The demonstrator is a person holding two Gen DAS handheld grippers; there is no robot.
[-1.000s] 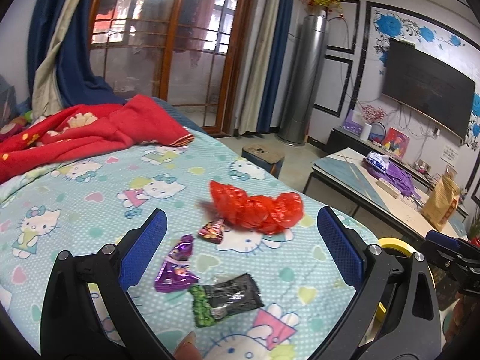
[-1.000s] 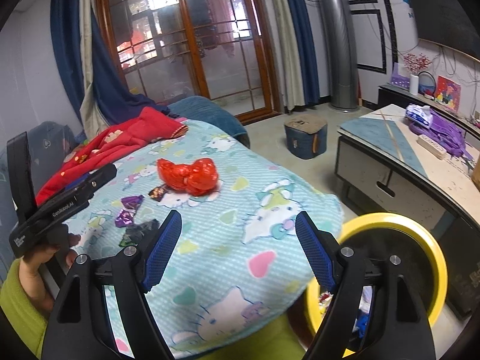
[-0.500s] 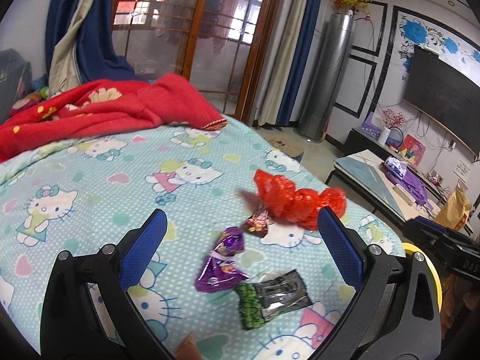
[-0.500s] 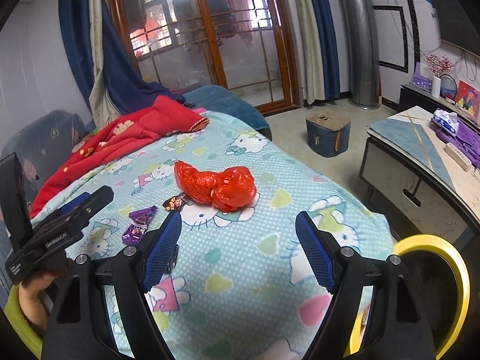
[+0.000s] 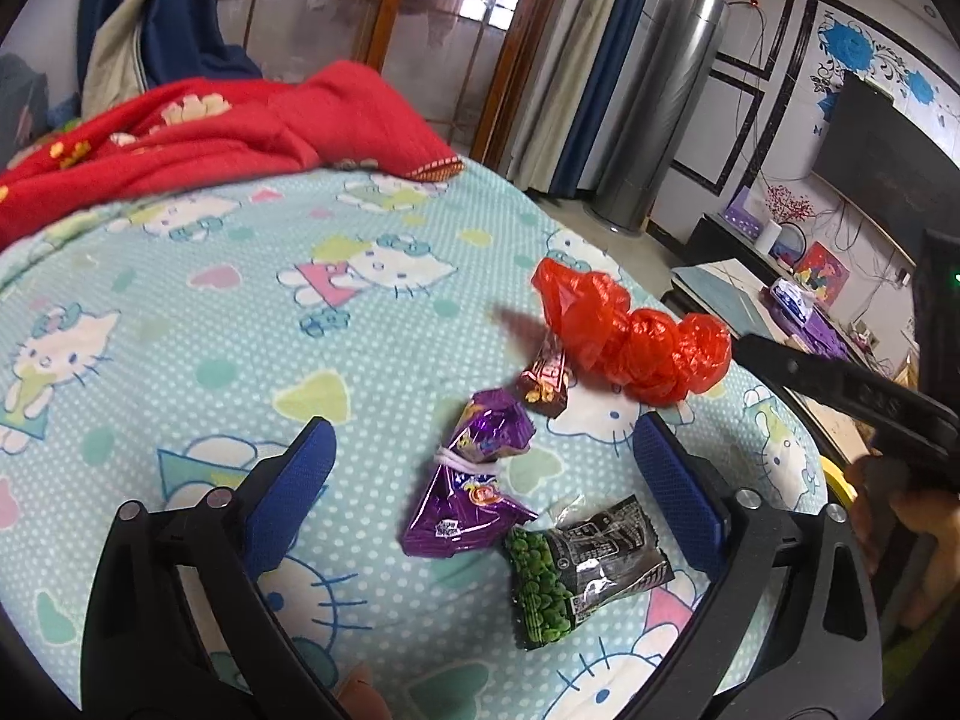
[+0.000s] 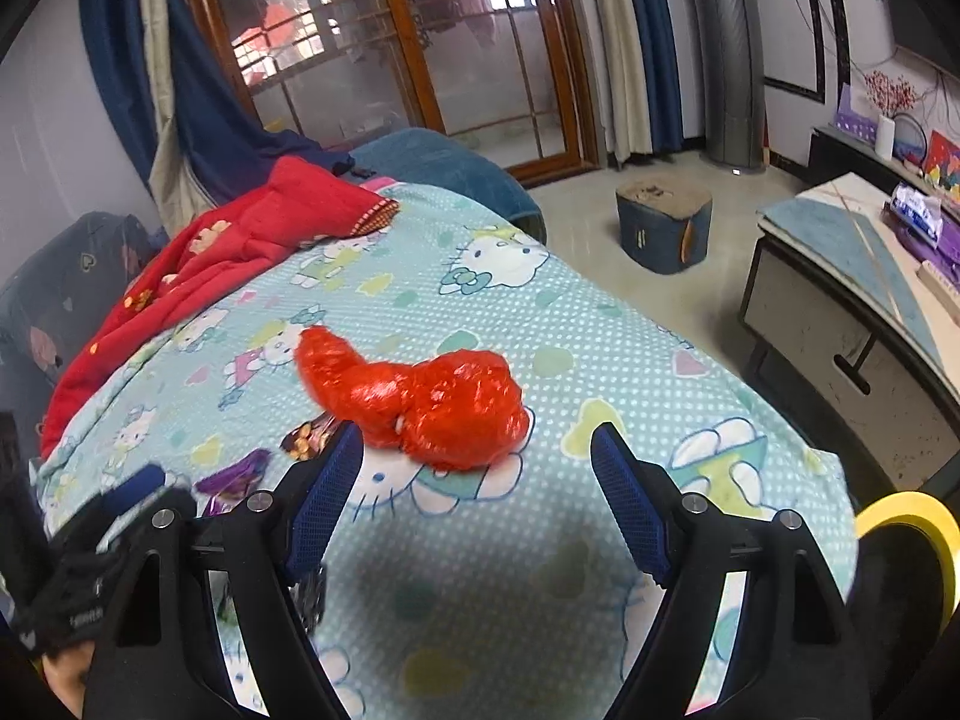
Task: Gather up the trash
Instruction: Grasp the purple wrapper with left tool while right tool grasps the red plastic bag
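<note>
Trash lies on the Hello Kitty bedsheet (image 5: 198,324). A crumpled red plastic bag (image 5: 630,336) is farthest, with a small brown candy wrapper (image 5: 543,381) beside it. Nearer lie a purple wrapper (image 5: 474,480) pinched in the middle and a green-and-black snack packet (image 5: 576,564). My left gripper (image 5: 480,426) hovers low over the sheet. Its jaws are closing a little, the purple wrapper lies between them, and the pads touch nothing. My right gripper (image 6: 477,432) is open, with the red bag (image 6: 432,396) just beyond its tips. The purple wrapper (image 6: 240,477) is partly hidden behind its left finger.
A red blanket (image 5: 228,126) is heaped at the far end of the bed. A yellow-rimmed bin (image 6: 900,516) stands off the bed's near right corner. Beyond it are a low coffee table (image 6: 840,276), a blue stool (image 6: 663,231) on the floor, and glass doors.
Both grippers came lower and closer to the bed. The right one swung left, away from the yellow bin, and now faces the red bag. The left one neared the wrappers.
</note>
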